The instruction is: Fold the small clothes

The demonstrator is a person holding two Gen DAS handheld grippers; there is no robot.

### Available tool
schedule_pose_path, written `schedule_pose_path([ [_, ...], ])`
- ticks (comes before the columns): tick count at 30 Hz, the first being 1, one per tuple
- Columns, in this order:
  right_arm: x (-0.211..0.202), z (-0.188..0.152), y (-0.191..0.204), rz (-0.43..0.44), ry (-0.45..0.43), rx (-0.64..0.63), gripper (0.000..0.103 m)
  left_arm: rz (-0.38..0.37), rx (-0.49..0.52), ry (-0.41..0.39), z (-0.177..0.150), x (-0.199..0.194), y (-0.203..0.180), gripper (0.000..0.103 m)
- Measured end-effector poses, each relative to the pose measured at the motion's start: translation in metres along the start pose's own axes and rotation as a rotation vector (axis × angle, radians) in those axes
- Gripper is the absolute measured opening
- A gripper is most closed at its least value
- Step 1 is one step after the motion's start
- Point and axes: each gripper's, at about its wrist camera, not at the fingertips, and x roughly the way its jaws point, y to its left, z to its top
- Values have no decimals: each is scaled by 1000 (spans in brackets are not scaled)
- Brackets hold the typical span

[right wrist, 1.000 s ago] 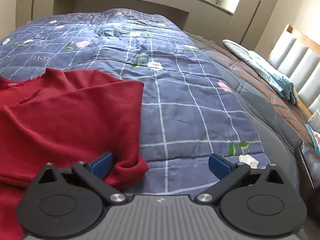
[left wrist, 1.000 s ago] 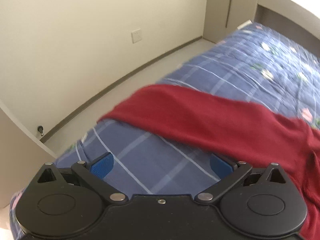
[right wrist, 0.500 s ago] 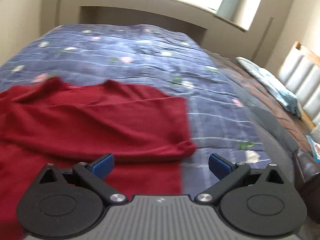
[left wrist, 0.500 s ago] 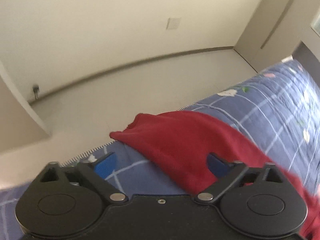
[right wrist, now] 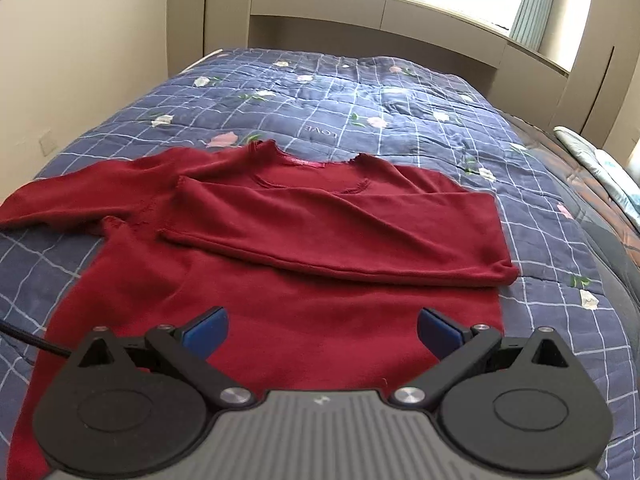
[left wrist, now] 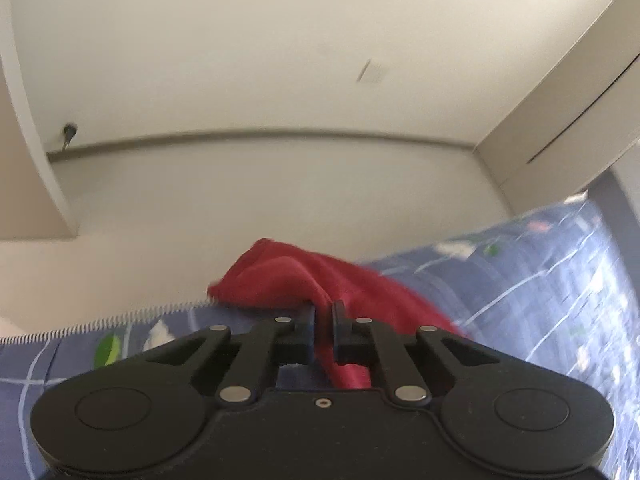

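A dark red sweater (right wrist: 304,240) lies flat on the blue checked quilt (right wrist: 400,112), neck toward the far end. Its right sleeve is folded across the chest; its left sleeve (right wrist: 68,196) stretches out to the left. My left gripper (left wrist: 324,312) is shut on the end of that left sleeve (left wrist: 280,276), near the bed's left edge. My right gripper (right wrist: 320,326) is open and empty, hovering over the sweater's lower body.
The bed's left edge (left wrist: 100,322) drops to a pale floor (left wrist: 280,192) beside a cream wall. A headboard shelf and window (right wrist: 400,4) are at the far end. A brown surface with a pale cloth (right wrist: 600,164) lies right of the quilt.
My left gripper has moved to the sleeve end at the bed's edge and shut on it. My right gripper has pulled back from the folded sleeve, staying open.
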Motion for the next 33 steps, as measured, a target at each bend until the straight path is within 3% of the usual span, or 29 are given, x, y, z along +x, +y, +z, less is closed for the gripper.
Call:
schedule_pose_path([
  [6,-6,0,-16,-10,-19,36,103,-127,172,-191,-6,-46,-45,6],
  [8,-7,0,-23,-16,-24,48,103,-223,265,-256,-10,-70,-71,6],
  [12,-8,-2,-35,-25,-31,74,103,-416,419,-314,-23,-112,-124,6],
  [17,-12,-3,-54,-43,-50,102,103,-611,599,-362,-71,-161,-190,6],
  [21,-15,-3,-77,-58,-70,111,103,-728,698,-312,-135,-179,-227,6],
  [26,-15,-11,-115,-103,-71,117,103,-812,794,-161,-230,-170,-263,6],
  [30,-14,-21,-143,-128,-57,119,103,-801,948,-95,-309,-150,-273,7],
  [33,-14,-30,-161,-134,-44,119,103,-772,1021,-6,-345,-134,-273,8],
])
